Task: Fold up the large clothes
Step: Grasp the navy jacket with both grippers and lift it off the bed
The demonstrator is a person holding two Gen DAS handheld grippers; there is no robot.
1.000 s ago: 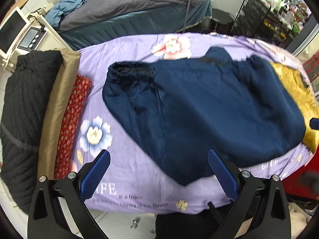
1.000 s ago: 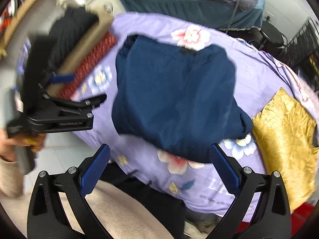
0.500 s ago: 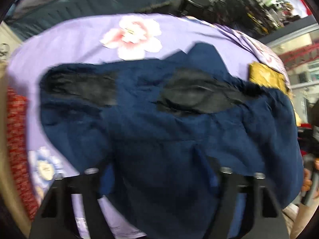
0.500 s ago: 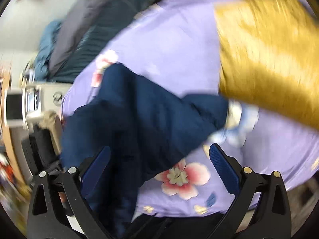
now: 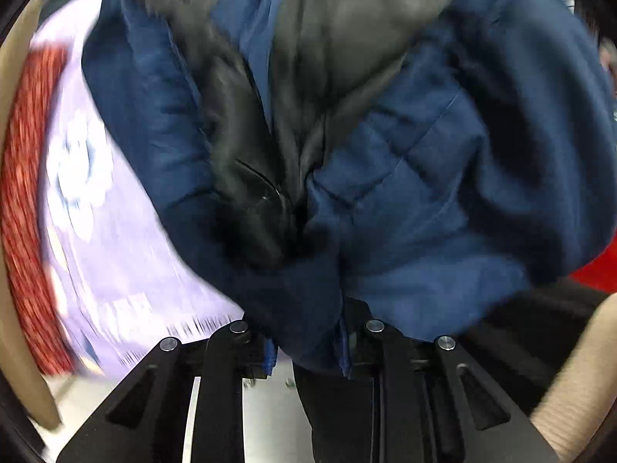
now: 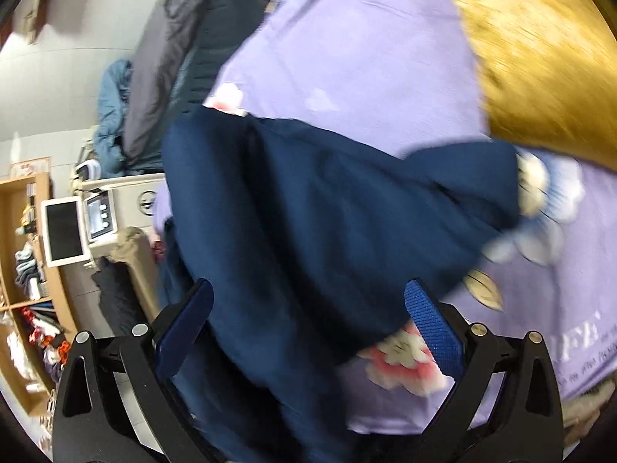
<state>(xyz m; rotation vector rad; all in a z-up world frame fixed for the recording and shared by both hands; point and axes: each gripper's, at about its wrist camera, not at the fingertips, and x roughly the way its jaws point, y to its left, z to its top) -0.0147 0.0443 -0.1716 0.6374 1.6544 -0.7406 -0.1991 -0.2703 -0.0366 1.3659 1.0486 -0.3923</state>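
Note:
A navy padded jacket [image 5: 424,193] lies bunched on a purple flowered bedsheet [image 5: 115,250], with its black lining [image 5: 347,38] showing at the top. My left gripper [image 5: 308,351] points steeply down at the jacket's near edge. Its jaws are closing, and a fold of navy fabric is pinched between the blue pads. In the right wrist view the same jacket [image 6: 308,212] hangs over the sheet's edge. My right gripper [image 6: 308,328] stands open over it, its pads wide apart and pressing on nothing.
A gold cloth [image 6: 540,58] lies on the sheet [image 6: 347,58] to the jacket's right. Red patterned fabric [image 5: 27,193] and a tan cloth [image 5: 11,77] lie at the left. Grey and teal bedding [image 6: 173,38], a wooden shelf [image 6: 23,270] and a white screen [image 6: 63,231] stand behind. A sleeve [image 5: 570,386] shows low right.
My left gripper dropped onto the jacket's near edge and its jaws narrowed around the fabric, which bunched up and bared the lining. My right gripper rolled and sank toward the jacket, staying open.

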